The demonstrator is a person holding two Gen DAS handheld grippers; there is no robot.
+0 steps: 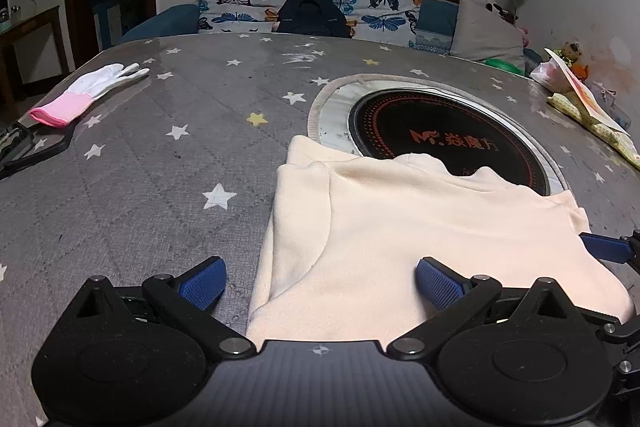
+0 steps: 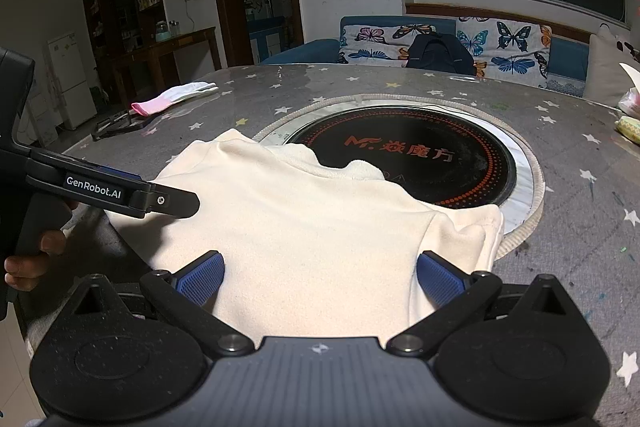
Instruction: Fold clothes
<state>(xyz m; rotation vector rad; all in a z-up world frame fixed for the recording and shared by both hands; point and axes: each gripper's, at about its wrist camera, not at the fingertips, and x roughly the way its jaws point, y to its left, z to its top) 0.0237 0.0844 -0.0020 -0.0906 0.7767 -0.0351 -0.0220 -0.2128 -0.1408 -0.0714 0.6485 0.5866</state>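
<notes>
A cream garment lies folded flat on the grey star-print table, its far edge over the black cooktop; it also shows in the right wrist view. My left gripper is open, its blue pads straddling the garment's near left edge just above the cloth. My right gripper is open over the garment's near right part. The left gripper's body shows at the left of the right wrist view, a hand holding it. A blue pad of the right gripper shows at the right of the left wrist view.
A round black induction cooktop is set in the table. A white and pink glove and a black frame lie far left. Paper and a yellow cloth lie far right. A butterfly-print sofa stands behind.
</notes>
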